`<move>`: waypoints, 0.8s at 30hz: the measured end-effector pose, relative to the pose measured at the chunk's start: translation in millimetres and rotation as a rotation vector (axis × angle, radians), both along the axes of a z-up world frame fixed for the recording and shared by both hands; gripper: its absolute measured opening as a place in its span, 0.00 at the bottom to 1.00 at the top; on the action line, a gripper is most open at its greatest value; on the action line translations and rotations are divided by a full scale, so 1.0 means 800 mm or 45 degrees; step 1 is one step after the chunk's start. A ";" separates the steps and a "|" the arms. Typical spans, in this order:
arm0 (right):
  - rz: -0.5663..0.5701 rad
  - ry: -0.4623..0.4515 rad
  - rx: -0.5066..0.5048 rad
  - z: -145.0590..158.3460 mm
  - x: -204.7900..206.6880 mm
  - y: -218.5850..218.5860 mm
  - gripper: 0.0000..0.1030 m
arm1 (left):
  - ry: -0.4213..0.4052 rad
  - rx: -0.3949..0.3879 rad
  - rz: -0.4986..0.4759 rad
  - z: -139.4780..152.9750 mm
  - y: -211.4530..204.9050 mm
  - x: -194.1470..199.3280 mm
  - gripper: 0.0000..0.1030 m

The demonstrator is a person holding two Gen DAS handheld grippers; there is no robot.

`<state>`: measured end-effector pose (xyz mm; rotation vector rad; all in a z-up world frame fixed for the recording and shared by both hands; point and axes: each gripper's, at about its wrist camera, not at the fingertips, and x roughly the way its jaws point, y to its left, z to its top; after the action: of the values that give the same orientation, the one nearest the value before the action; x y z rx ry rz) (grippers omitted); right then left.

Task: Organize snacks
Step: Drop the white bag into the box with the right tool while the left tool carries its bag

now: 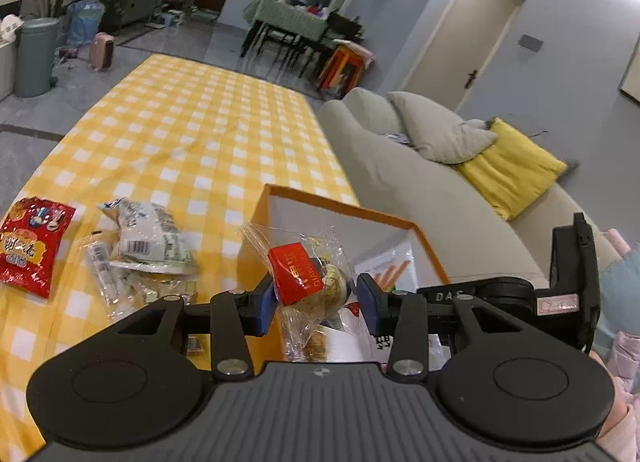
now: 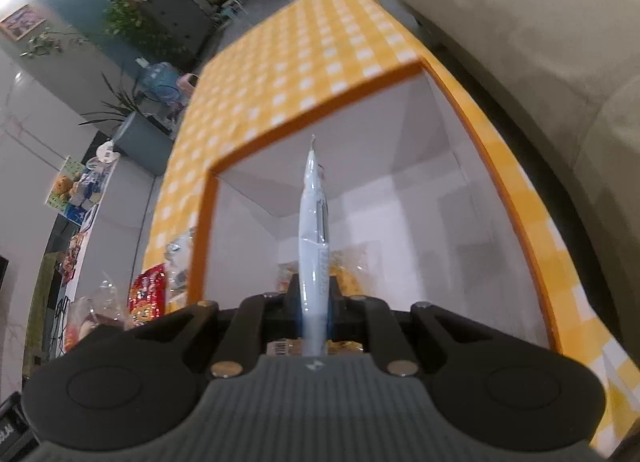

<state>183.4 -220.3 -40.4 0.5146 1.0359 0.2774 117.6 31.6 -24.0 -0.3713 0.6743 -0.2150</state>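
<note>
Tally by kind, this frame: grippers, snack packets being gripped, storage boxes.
Black two-finger grippers: 2 (left gripper, right gripper)
Gripped snack packets: 2 (clear red-labelled pastry wrapper, pale blue-white packet)
Orange-rimmed white cardboard box: 1
Total: 5

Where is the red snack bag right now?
In the left wrist view the red snack bag lies at the far left on the checked cloth, left of the clear wrappers.

The orange-rimmed box (image 1: 344,214) is half hidden behind the left gripper (image 1: 316,296), its contents only glimpsed. In the right wrist view the pale packet (image 2: 314,222) shows edge-on — its print unreadable — and the red snack bag (image 2: 147,296) is cut off by the gripper body, blurred.
</note>
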 end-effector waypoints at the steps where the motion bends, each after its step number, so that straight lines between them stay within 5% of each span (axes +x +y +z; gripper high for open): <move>1: -0.005 0.014 0.002 -0.004 0.003 0.000 0.07 | 0.012 0.011 0.007 -0.001 0.000 0.002 0.46; 21: -0.003 0.165 -0.068 -0.071 0.052 0.020 0.08 | 0.098 -0.014 0.018 -0.024 0.018 0.019 0.46; 24: -0.009 0.188 -0.056 -0.072 0.051 0.014 0.15 | 0.097 0.002 0.017 -0.022 0.016 0.019 0.46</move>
<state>224.5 -209.4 -98.3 0.5045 1.1811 0.2116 132.6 44.6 -41.7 -0.3839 0.7465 -0.1889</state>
